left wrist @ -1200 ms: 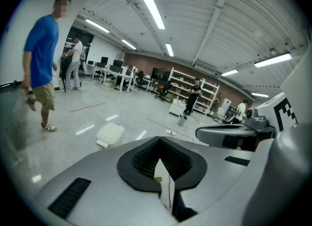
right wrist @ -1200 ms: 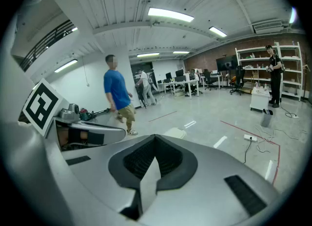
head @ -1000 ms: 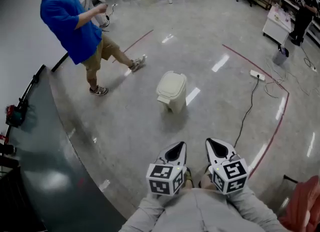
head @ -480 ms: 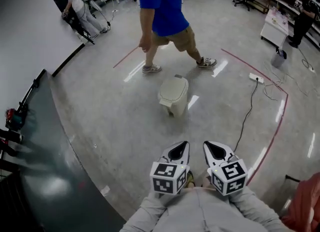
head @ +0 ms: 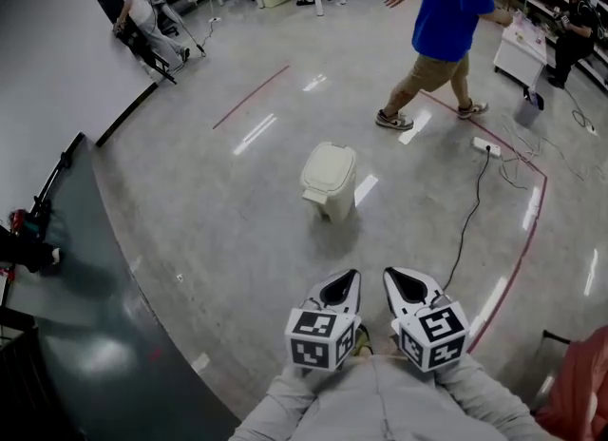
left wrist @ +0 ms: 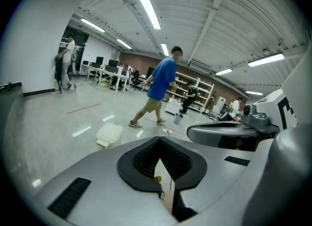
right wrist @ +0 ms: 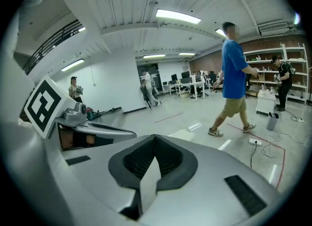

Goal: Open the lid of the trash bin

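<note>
The cream trash bin (head: 329,175) stands on the floor ahead of me with its lid down. It shows in the left gripper view as the bin (left wrist: 109,134), and only its top edge (right wrist: 181,134) shows in the right gripper view. My left gripper (head: 334,289) and right gripper (head: 407,284) are held side by side close to my body, well short of the bin. Both are shut with nothing between the jaws, as the left gripper (left wrist: 159,144) and right gripper (right wrist: 155,140) show in their own views.
A person in a blue shirt (head: 442,21) walks beyond the bin at the right. A power strip with a black cable (head: 488,145) lies on the floor to the right. A dark counter (head: 85,287) runs along the left. Red tape lines (head: 249,97) mark the floor.
The person in blue has walked from the left, past the back of the bin, to the right. The bin and both grippers have hardly moved.
</note>
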`<state>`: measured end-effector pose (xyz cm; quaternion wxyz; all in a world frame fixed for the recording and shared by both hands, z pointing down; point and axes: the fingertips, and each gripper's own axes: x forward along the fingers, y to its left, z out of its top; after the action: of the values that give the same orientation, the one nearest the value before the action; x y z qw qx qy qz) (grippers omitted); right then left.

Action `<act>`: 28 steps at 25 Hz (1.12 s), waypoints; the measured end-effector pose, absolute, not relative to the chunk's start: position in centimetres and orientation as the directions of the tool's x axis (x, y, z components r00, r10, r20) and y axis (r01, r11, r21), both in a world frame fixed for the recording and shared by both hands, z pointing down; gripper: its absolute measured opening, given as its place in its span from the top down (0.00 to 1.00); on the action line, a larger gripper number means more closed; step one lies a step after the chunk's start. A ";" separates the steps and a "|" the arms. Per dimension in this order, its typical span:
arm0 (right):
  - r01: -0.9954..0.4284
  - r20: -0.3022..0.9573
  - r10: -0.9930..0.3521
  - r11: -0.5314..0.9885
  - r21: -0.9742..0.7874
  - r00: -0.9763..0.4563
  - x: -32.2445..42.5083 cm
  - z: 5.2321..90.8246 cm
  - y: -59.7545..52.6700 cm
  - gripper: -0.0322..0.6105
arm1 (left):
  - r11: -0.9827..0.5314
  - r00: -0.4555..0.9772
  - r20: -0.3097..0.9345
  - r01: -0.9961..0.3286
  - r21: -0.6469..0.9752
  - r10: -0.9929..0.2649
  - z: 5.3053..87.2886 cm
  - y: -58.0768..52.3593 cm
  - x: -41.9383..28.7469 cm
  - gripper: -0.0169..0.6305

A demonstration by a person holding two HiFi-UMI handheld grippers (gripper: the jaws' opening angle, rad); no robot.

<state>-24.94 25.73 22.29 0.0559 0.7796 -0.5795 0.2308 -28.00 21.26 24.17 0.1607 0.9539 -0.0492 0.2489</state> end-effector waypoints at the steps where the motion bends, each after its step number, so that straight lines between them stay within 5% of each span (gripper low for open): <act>1: -0.931 0.425 -0.879 -0.318 -0.180 0.218 -24.9 22.3 25.5 0.96 | -0.943 0.870 0.493 -0.176 0.283 -0.014 24.3 21.1 -28.0 0.97; 11: -0.943 0.446 -0.878 -0.277 -0.182 0.172 -21.2 23.3 23.3 0.96 | -0.932 0.862 0.504 -0.224 0.284 -0.054 25.0 18.7 -24.0 0.97; 28: -0.966 0.475 -0.875 -0.193 -0.172 0.091 -0.8 23.9 19.5 0.96 | -0.890 0.819 0.551 -0.362 0.276 -0.162 26.3 14.2 -6.4 0.97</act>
<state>-0.79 19.47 23.87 0.0926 0.7327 -0.6283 0.2447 -6.45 14.24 26.32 0.1878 0.9350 -0.1404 0.2662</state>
